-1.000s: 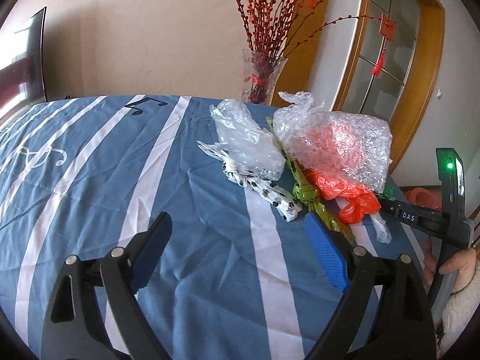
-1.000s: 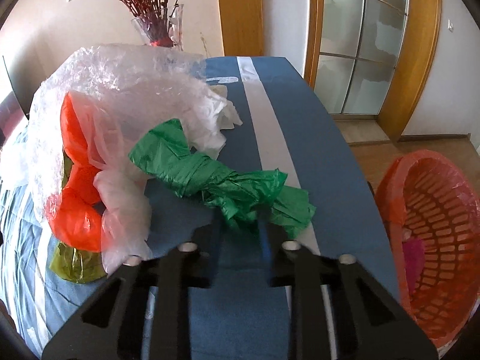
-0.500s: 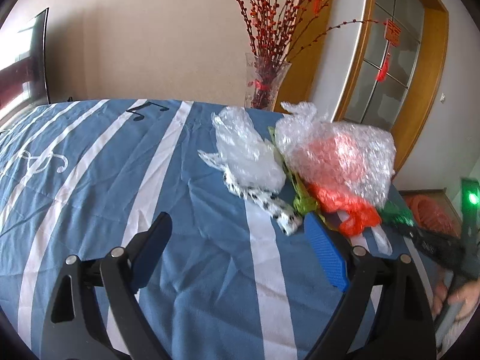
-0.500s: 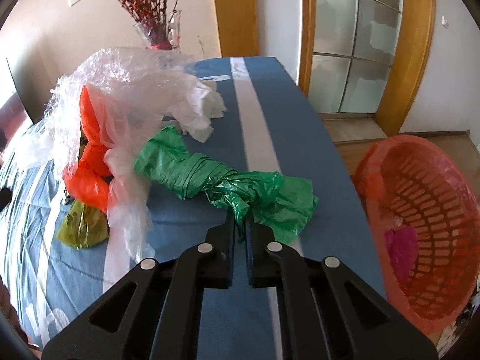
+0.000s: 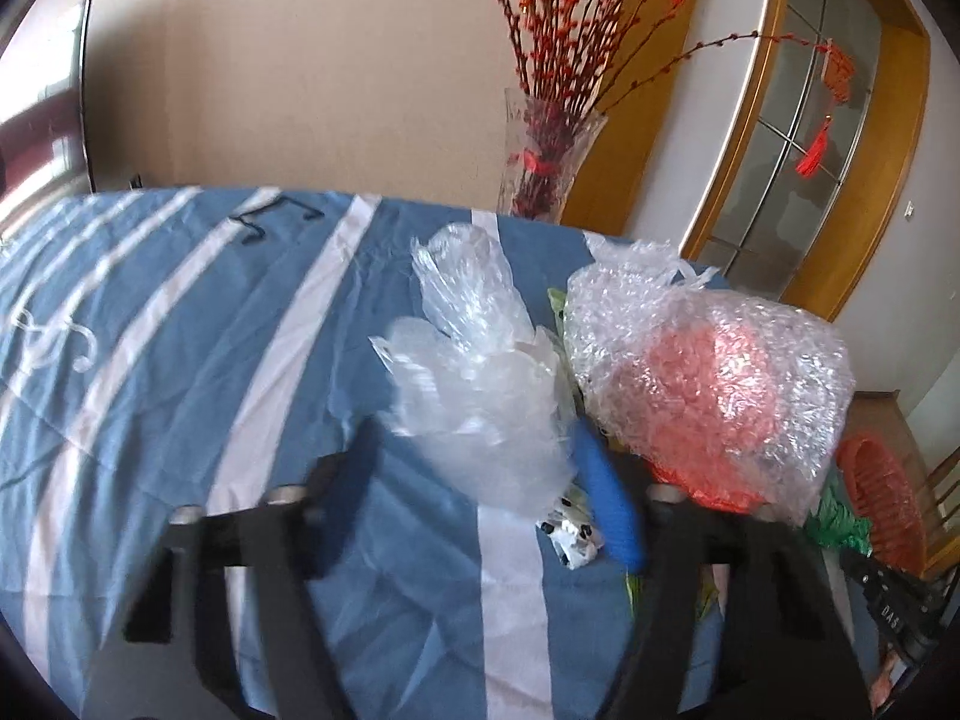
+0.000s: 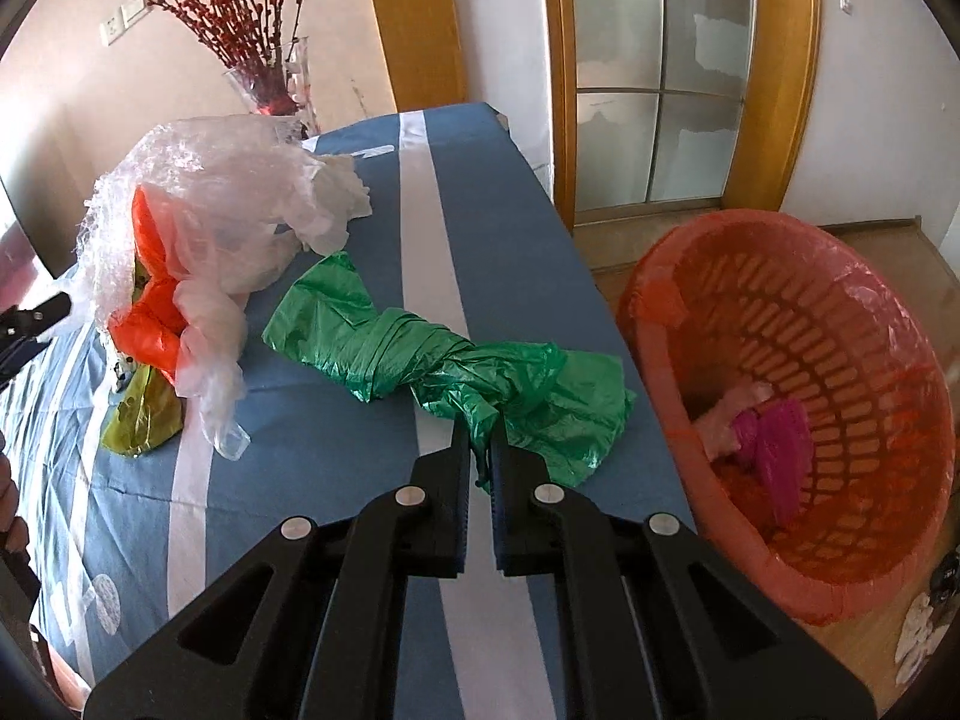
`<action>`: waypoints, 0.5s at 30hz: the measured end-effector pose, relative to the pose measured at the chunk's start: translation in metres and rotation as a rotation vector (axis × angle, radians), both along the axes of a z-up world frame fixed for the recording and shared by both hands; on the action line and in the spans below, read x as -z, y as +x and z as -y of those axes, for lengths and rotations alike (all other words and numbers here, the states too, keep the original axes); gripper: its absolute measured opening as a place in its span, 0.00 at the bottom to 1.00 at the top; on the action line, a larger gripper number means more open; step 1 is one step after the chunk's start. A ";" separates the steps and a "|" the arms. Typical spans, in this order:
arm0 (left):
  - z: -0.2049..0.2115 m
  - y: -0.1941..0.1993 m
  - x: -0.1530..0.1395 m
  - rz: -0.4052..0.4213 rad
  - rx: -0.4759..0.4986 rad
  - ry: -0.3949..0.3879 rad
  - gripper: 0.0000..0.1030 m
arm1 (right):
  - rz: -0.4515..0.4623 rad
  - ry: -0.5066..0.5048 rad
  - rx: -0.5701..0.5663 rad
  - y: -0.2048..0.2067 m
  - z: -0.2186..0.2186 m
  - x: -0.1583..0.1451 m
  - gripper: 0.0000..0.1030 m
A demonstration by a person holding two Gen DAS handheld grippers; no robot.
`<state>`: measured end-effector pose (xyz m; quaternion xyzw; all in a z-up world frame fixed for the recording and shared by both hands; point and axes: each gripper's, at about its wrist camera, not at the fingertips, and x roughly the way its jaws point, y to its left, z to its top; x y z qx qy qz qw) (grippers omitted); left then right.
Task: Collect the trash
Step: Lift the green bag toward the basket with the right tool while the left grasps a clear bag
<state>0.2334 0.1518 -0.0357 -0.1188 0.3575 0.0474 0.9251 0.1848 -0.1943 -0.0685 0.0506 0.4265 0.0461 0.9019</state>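
My right gripper (image 6: pixel 478 456) is shut on a crumpled green plastic bag (image 6: pixel 444 360) that lies along the blue striped tablecloth (image 6: pixel 312 456). An orange basket (image 6: pixel 798 396) lined with plastic stands on the floor to its right, with pink trash (image 6: pixel 774 438) inside. My left gripper (image 5: pixel 474 468) is open, its fingers either side of a clear plastic bag (image 5: pixel 480 384). Right of it sits bubble wrap (image 5: pixel 708 378) over an orange bag (image 6: pixel 153 294). A black-spotted white wrapper (image 5: pixel 573 534) and an olive-green wrapper (image 6: pixel 141 414) lie beneath.
A glass vase (image 5: pixel 543 162) of red branches stands at the table's far edge. The table edge (image 6: pixel 576 252) runs close to the basket. A glass-panelled wooden door (image 6: pixel 678 78) is behind. The right gripper's handle (image 5: pixel 894 612) shows low right in the left wrist view.
My left gripper moved forward until its fingers came around the clear bag. My right gripper closed on the green bag and drew back toward the basket.
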 end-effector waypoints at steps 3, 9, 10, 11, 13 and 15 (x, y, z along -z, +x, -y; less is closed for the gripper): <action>-0.007 0.008 0.008 -0.043 0.003 -0.039 0.11 | 0.006 0.000 0.000 -0.002 0.002 -0.002 0.06; -0.019 -0.005 -0.004 0.000 -0.026 -0.006 0.06 | 0.024 0.002 0.006 -0.005 0.005 -0.008 0.06; -0.022 -0.008 -0.009 0.012 -0.031 0.000 0.06 | 0.027 0.003 0.006 -0.005 0.005 -0.009 0.06; -0.024 -0.010 -0.014 0.025 -0.036 0.008 0.06 | 0.031 0.003 0.004 -0.006 0.005 -0.011 0.06; -0.028 -0.014 -0.024 0.048 -0.043 0.019 0.06 | 0.039 0.001 0.003 -0.008 0.004 -0.013 0.06; -0.031 -0.019 -0.034 0.070 -0.045 0.025 0.06 | 0.049 -0.001 0.001 -0.010 0.004 -0.017 0.06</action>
